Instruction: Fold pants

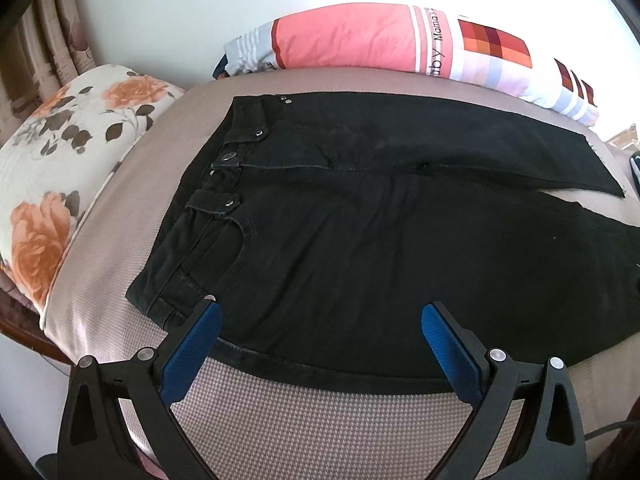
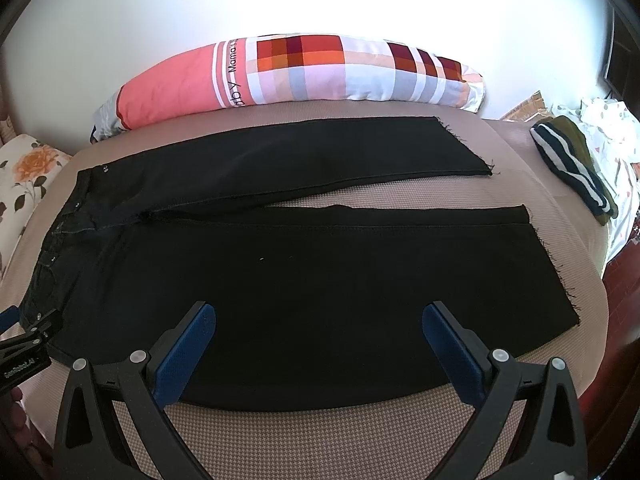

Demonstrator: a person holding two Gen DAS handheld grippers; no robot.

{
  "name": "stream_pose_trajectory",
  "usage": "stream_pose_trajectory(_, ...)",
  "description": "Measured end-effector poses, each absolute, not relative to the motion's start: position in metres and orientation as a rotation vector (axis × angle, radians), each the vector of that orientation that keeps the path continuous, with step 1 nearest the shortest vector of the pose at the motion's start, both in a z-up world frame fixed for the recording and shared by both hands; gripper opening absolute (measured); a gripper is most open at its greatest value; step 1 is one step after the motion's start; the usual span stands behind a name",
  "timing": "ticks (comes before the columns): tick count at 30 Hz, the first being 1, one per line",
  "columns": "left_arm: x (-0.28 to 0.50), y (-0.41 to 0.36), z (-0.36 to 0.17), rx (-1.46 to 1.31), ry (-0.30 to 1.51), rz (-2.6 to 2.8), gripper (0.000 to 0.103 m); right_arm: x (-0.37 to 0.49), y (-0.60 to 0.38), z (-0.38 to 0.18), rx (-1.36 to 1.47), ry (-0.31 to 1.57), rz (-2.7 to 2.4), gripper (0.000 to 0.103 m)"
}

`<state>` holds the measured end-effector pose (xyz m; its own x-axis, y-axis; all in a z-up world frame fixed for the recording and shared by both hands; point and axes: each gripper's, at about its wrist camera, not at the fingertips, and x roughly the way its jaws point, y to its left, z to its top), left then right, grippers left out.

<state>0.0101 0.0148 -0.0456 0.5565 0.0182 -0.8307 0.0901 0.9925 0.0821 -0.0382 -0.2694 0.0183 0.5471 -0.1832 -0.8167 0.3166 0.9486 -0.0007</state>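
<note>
Item one: black pants [image 2: 304,280], which we find laid flat and unfolded on a bed [image 2: 320,432] covered in a beige, finely checked fabric. In the right wrist view the waistband sits at the left of the frame and the two legs run toward the right, parted by a narrow wedge of bare bed; the hems at the right are frayed. In the left wrist view the waistband [image 1: 224,160] with its metal buttons lies left of centre, the legs running off to the right edge.

Item two: left gripper [image 1: 320,316], bottom of its frame, jaws spread wide and holding nothing. We note its blue pads [image 1: 192,356] over the near edge of the pants by the waist corner; whether they touch the cloth we cannot tell.

Item three: right gripper [image 2: 320,316], bottom of its frame, jaws likewise wide apart and empty, poised over the near leg's lower edge.

Item four: a long pillow [image 2: 288,76], pink with red and orange checks, along the far side of the bed against a white wall.

Item five: a floral pillow [image 1: 60,176], white with orange roses, at the left of the left wrist frame.

Item six: striped dark clothing [image 2: 572,168], heaped at the right edge of the right wrist frame, well apart from the pants.
</note>
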Motion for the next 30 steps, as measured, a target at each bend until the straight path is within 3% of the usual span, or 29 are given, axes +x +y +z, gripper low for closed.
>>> stream_pose_trajectory(30, 0.0089, 0.0140, -0.0432, 0.131, 0.964, -0.046, 0.100, -0.0369, -0.2659, 0.0167, 0.148, 0.953, -0.300, 0.103)
